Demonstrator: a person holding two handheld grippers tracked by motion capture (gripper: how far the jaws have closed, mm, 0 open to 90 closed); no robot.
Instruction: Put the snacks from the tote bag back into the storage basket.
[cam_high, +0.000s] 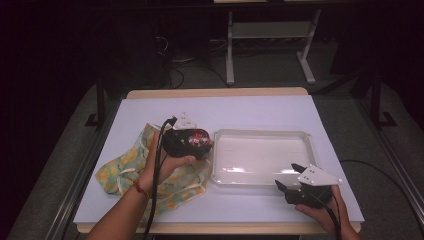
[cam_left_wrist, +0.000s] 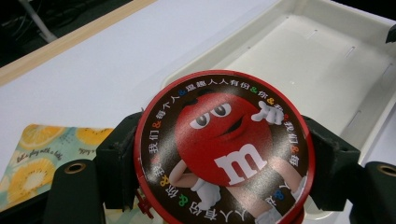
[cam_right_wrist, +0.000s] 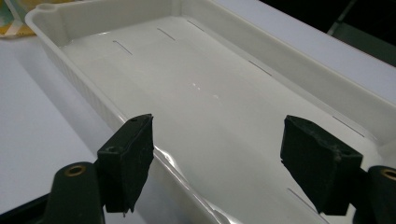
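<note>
Tin clamped, beside tray, above cloth.

Dim, dark surroundings with the white table brightly lit; overhead glare streaks the glossy tray.

The high view looks forward and down from the near side of the tray, taking in the whole table. The left gripper view sits close beside the tray's corner, facing across it. The right gripper view hangs low over the tray's near rim, looking along its length. All three views share the tray.
</note>
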